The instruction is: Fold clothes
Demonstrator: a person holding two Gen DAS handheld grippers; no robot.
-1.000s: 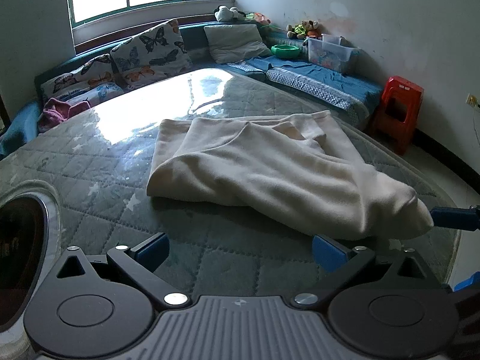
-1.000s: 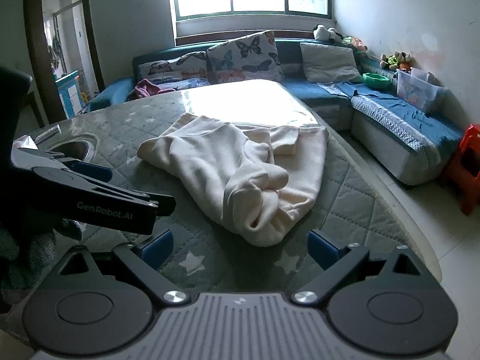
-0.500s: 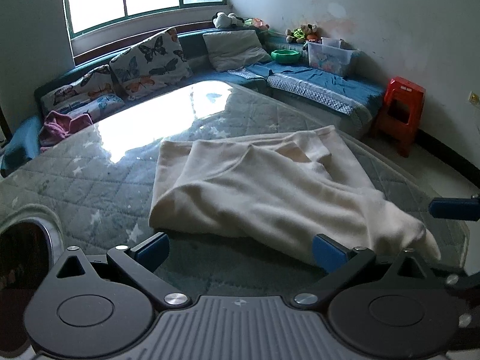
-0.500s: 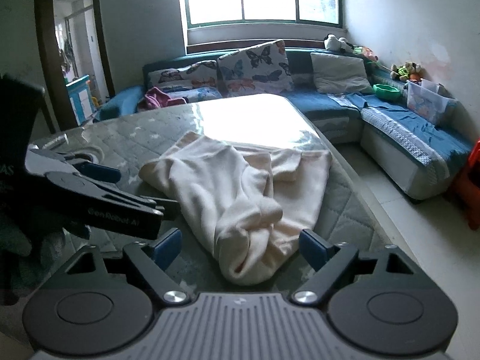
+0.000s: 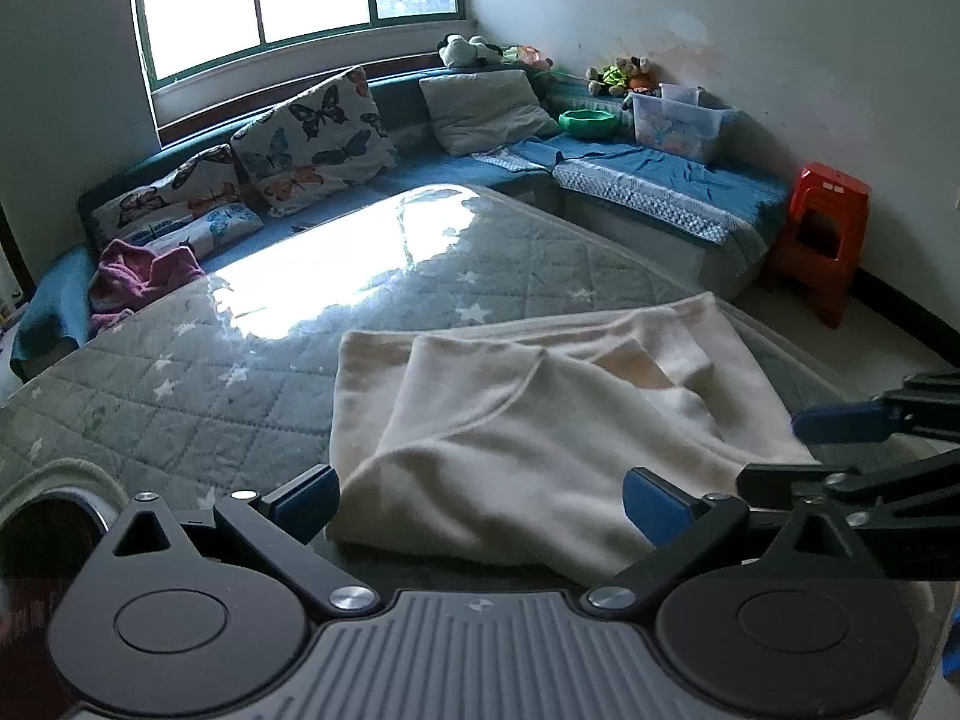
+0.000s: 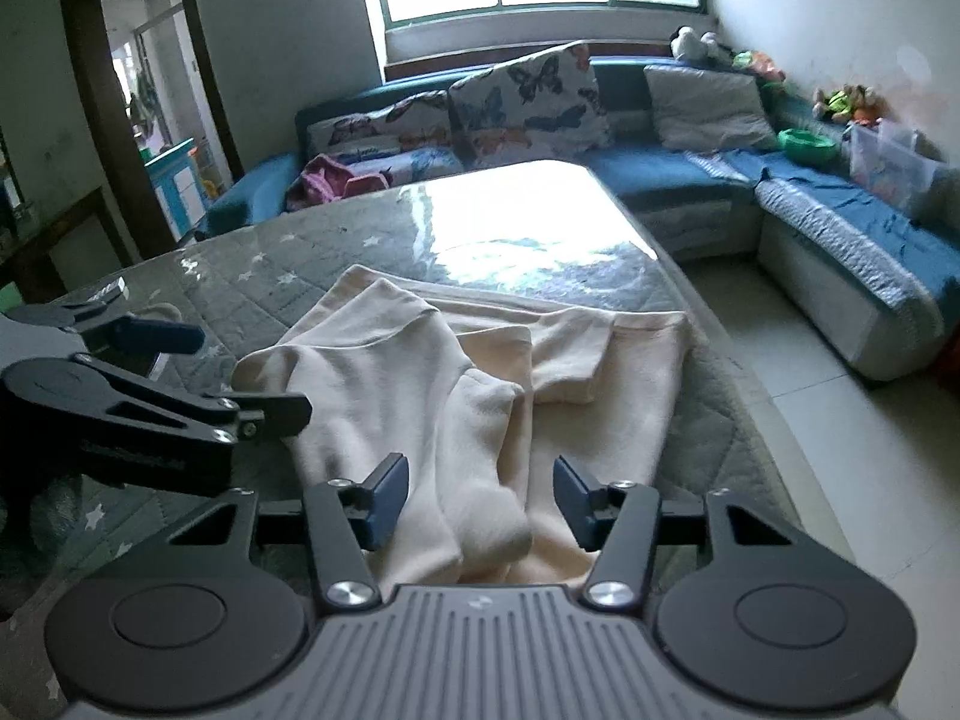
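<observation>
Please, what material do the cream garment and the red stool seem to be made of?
The cream garment: probably soft fleece or thick knit; its matte surface falls in rounded folds. The red stool: probably moulded plastic; its surface is smooth and slightly glossy.

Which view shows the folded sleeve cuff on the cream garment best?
The right wrist view: the sleeve cuff lies in full sight between the closing right tongs, on the cream garment. The left wrist view shows only smooth cloth, its near end partly hidden.

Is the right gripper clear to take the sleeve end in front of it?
Probably yes: the right gripper has the sleeve between its closing jaws, pads not yet pressing. The left gripper stands off to the side.
</observation>
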